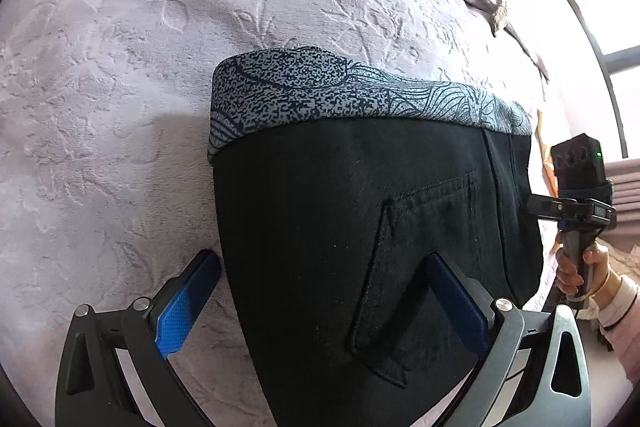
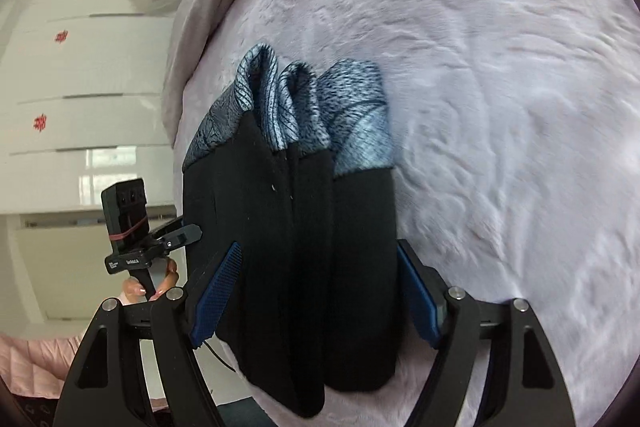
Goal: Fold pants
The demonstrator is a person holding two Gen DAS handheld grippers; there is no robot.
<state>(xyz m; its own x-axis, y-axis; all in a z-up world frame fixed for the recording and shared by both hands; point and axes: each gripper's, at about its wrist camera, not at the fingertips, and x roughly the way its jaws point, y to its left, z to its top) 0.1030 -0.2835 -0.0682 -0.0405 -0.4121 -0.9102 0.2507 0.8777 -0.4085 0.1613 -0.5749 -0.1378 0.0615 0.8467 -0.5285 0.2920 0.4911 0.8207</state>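
- Lilac plush bedspread point(image 1: 120, 75), embossed with a leaf pattern, is the landmark here; it is soft and grippy, so cloth dragged over it will likely catch rather than slide.
- On the bedspread, roughly at its middle, lie the black fleece-lined pants point(image 1: 340, 211), already doubled into a thick stack of several layers, as the right wrist view shows edge-on point(image 2: 304, 227).
- They look moderately heavy for clothing, limp and bulky, not fragile; the outer cloth seems matte and unlikely to slip from textured pads.
- The grey patterned lining point(image 1: 360, 95) is turned out at the stack's far end, farther up the bedspread from both grippers.
- A back pocket point(image 1: 416, 259) faces up on the top layer.
- The left gripper point(image 1: 320, 291) points steeply down at the bedspread, fingers spread wide: one blue pad point(image 1: 188, 303) is over bare plush just beside the stack's edge, the other over the pocket; I cannot tell whether it holds anything.
- The right gripper point(image 2: 316, 291) straddles the stack's full thickness, fingers wide, pads close at both sides; whether they press is unclear.
- Best hold, I judge: through all layers at the near end, one gripper toward each side edge, so the stack stays together.
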